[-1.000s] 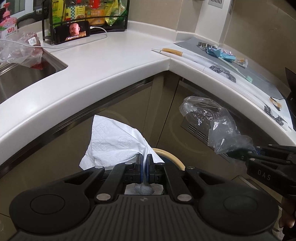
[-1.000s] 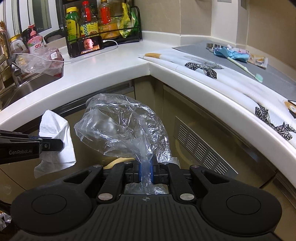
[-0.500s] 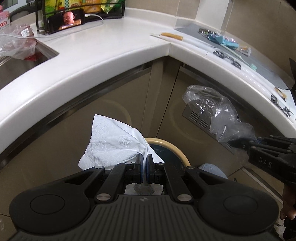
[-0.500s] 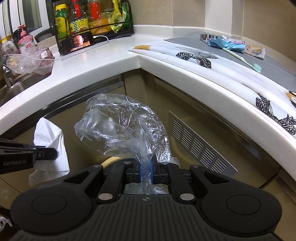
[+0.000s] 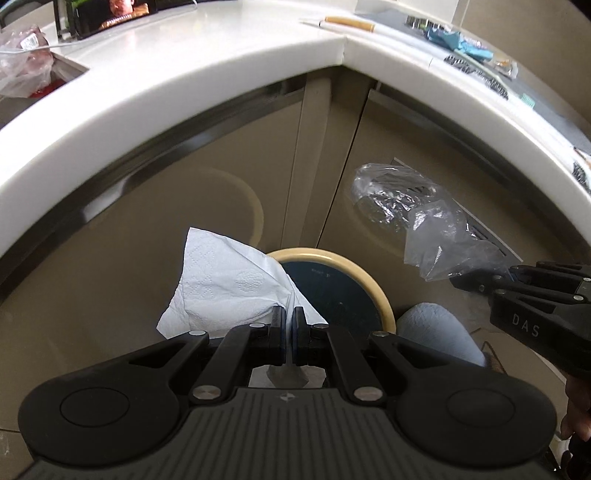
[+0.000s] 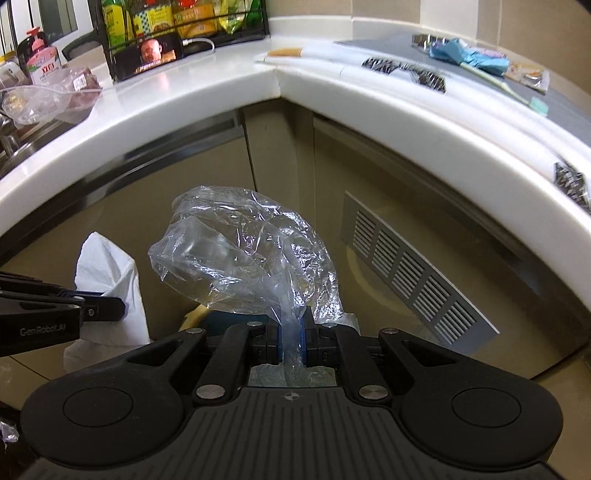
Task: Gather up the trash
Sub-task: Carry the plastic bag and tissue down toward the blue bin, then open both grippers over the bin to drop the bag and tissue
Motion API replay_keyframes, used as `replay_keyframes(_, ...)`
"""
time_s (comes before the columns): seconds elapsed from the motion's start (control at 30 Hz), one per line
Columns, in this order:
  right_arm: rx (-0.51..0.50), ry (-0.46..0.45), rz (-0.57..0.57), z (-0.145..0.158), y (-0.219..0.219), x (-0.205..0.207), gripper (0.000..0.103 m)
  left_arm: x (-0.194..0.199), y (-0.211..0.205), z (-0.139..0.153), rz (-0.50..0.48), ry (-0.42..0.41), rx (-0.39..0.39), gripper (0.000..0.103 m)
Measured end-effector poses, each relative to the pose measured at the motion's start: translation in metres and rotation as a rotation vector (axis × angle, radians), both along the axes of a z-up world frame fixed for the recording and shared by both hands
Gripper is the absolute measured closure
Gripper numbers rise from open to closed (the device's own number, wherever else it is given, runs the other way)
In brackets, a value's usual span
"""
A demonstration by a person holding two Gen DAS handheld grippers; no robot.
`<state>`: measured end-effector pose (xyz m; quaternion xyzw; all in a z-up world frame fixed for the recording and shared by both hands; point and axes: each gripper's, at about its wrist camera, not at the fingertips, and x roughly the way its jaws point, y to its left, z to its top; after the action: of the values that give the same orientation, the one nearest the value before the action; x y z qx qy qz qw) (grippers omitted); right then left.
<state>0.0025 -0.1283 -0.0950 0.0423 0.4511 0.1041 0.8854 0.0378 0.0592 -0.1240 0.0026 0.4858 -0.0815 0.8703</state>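
My left gripper is shut on a white paper towel and holds it just left of and above a round trash bin with a cream rim and dark inside, on the floor below the counter corner. My right gripper is shut on a crumpled clear plastic bag. In the left wrist view the bag hangs to the right of the bin. In the right wrist view the towel is at the left, and a sliver of the bin rim shows under the bag.
The white L-shaped counter curves overhead, with beige cabinet doors and a vent grille below. On the counter are a phone, a bottle rack, a bagged item by the sink and a toothbrush.
Both grippers have come down from counter height toward the floor with their loads. The bin has come into fuller view under the left gripper. Both stay shut.
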Motion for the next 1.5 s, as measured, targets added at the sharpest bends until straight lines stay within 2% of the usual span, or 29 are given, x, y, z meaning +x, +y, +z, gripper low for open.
replay_keyframes(0.33,0.014,0.094,0.019,-0.031,0.009,0.014,0.094,0.015,-0.007,-0.025,-0.014,0.061,0.023,0.100)
replay_keyframes(0.5,-0.004,0.135,0.021,-0.049,0.012,0.018,0.093,0.025,-0.012,-0.045,-0.022,0.118,0.016,0.100)
replay_keyframes(0.77,-0.007,0.236,0.017,-0.082,0.016,0.033,0.093,0.043,-0.023,-0.066,-0.043,0.144,0.042,0.100)
replay_keyframes(1.5,-0.047,0.316,0.033,-0.116,0.029,0.064,0.093,0.071,-0.037,-0.102,-0.072,0.223,0.067,0.100)
